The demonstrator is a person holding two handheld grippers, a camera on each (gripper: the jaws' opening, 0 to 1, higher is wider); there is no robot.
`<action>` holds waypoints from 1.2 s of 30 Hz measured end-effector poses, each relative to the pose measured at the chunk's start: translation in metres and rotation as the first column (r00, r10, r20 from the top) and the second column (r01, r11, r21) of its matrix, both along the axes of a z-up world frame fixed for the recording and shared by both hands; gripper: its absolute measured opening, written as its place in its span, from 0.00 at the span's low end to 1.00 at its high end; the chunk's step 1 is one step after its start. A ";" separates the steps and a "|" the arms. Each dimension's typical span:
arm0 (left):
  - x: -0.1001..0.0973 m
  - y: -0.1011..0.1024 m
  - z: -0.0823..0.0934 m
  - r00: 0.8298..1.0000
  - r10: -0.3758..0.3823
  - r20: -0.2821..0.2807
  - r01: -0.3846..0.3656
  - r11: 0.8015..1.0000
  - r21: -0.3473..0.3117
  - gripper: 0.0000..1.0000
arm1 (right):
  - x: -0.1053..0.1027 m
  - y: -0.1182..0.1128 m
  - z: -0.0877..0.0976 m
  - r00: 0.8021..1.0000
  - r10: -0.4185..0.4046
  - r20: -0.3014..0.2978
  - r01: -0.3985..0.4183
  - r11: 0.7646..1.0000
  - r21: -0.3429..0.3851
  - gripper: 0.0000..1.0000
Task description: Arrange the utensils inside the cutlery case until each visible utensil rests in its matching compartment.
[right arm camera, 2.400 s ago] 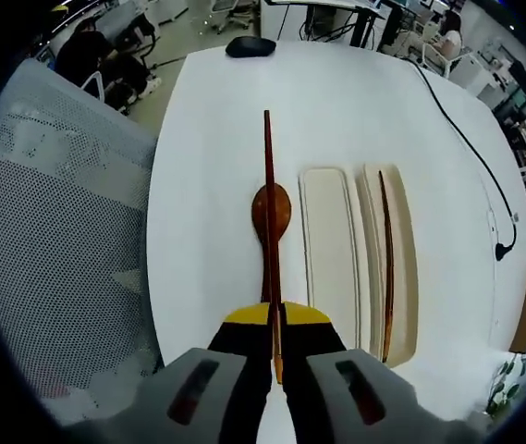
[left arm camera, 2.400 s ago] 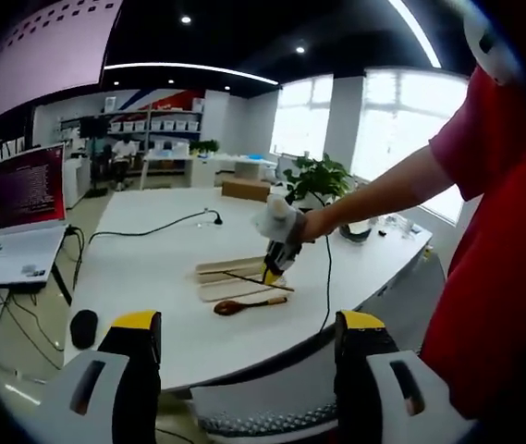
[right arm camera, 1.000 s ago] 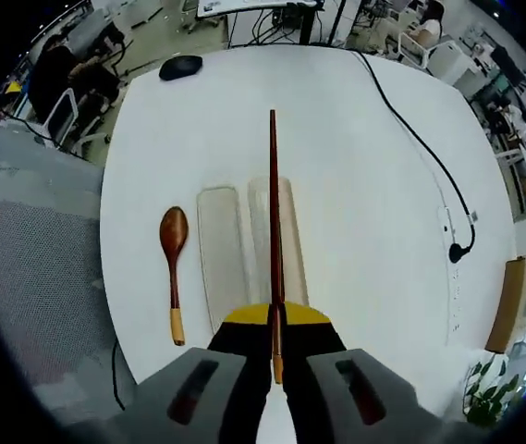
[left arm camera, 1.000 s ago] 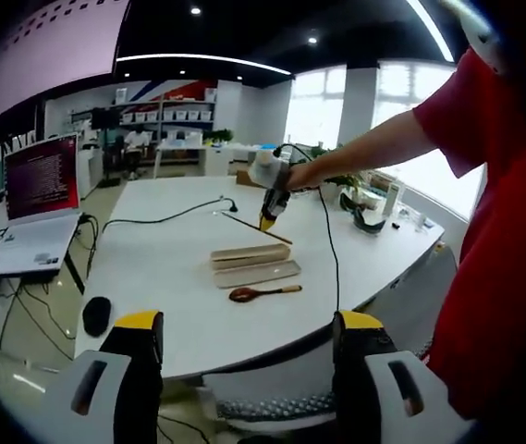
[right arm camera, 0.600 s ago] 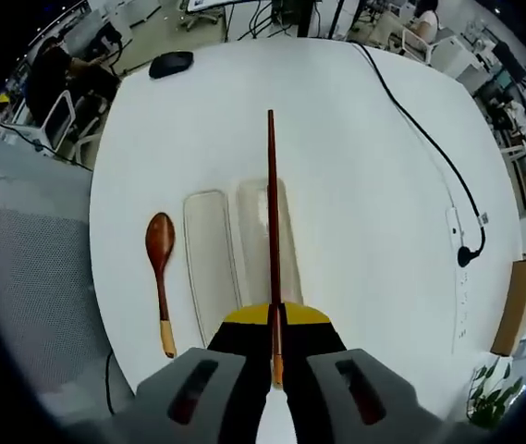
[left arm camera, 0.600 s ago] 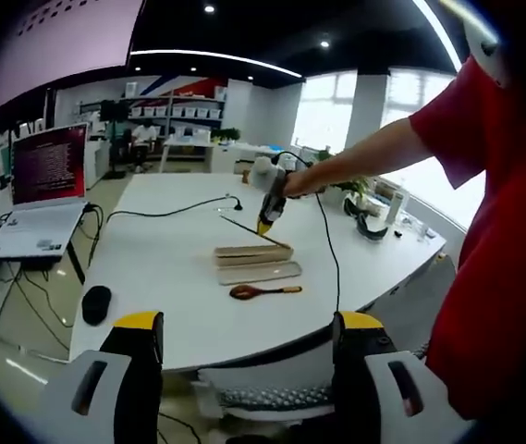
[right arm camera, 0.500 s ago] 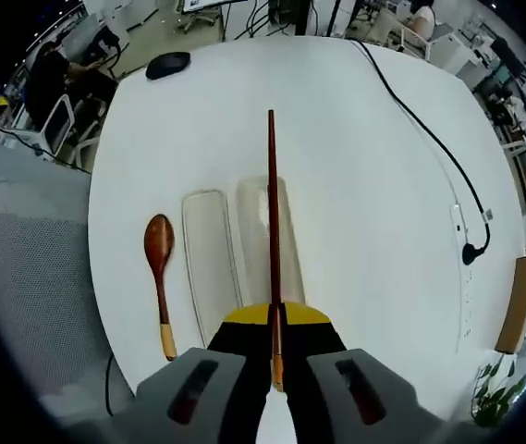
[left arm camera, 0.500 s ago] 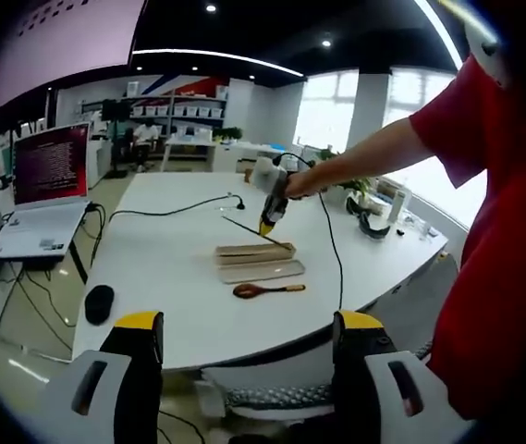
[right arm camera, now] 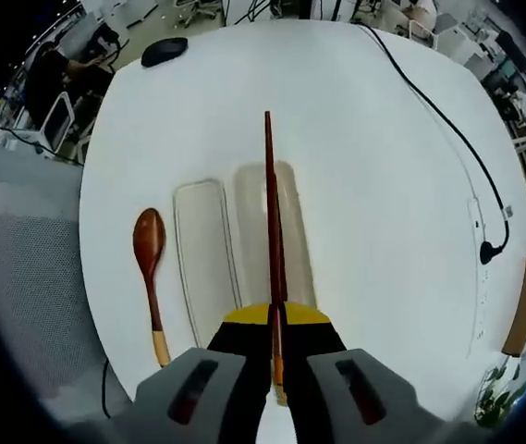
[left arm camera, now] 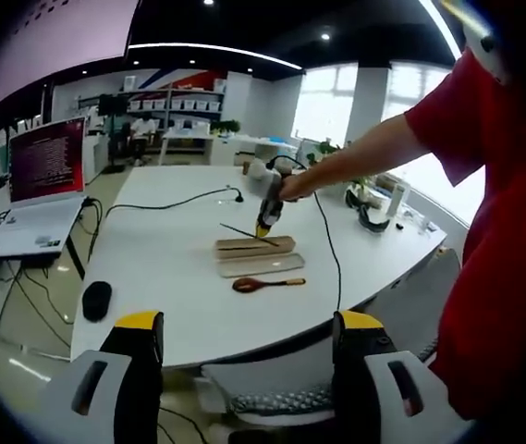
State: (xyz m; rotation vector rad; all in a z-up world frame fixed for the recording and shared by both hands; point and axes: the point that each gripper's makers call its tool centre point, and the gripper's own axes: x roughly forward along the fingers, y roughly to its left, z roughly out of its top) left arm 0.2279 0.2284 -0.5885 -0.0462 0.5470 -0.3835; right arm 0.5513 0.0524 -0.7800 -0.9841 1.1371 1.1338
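In the right gripper view we see our right gripper (right arm camera: 275, 319) with its jaws closed on a dark red chopstick (right arm camera: 269, 213), which runs straight ahead from between the yellow-tipped jaws and lies above the right-hand compartment of the pale cutlery case (right arm camera: 244, 242); whether it touches the case we cannot tell. A second chopstick appears to lie in that same compartment just beneath it, but we cannot be certain. The left-hand compartment holds nothing we can make out. Just beside the case, on its left, the wooden spoon (right arm camera: 150, 273) rests on the white table (right arm camera: 364, 166), bowl away from us and pale handle tip toward us. A black cable (right arm camera: 447, 148) curves across the table well to the right, and a computer mouse (right arm camera: 164, 51) sits at the far edge. In the left gripper view our left gripper (left arm camera: 244, 356) has its jaws spread wide with nothing between them, well apart from the case (left arm camera: 255, 256); there the right gripper (left arm camera: 264, 220) points down at the case, with the spoon (left arm camera: 267, 283) lying just in front of it, and a laptop (left arm camera: 36, 190) stands off to the left.
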 end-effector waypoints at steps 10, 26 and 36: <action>0.004 -0.002 0.000 1.000 -0.007 -0.003 0.007 1.000 -0.017 0.77 | -0.004 -0.004 -0.016 1.000 -0.014 -0.007 0.013 0.999 -0.035 0.00; 0.004 -0.005 0.010 1.000 0.006 0.016 -0.005 0.999 -0.041 0.78 | -0.002 -0.011 -0.028 0.999 -0.041 0.001 0.041 0.998 -0.057 0.00; 0.007 -0.007 0.010 1.000 -0.005 0.014 0.006 1.000 -0.030 0.78 | -0.005 -0.012 -0.028 1.000 -0.022 0.021 0.023 0.999 -0.044 0.00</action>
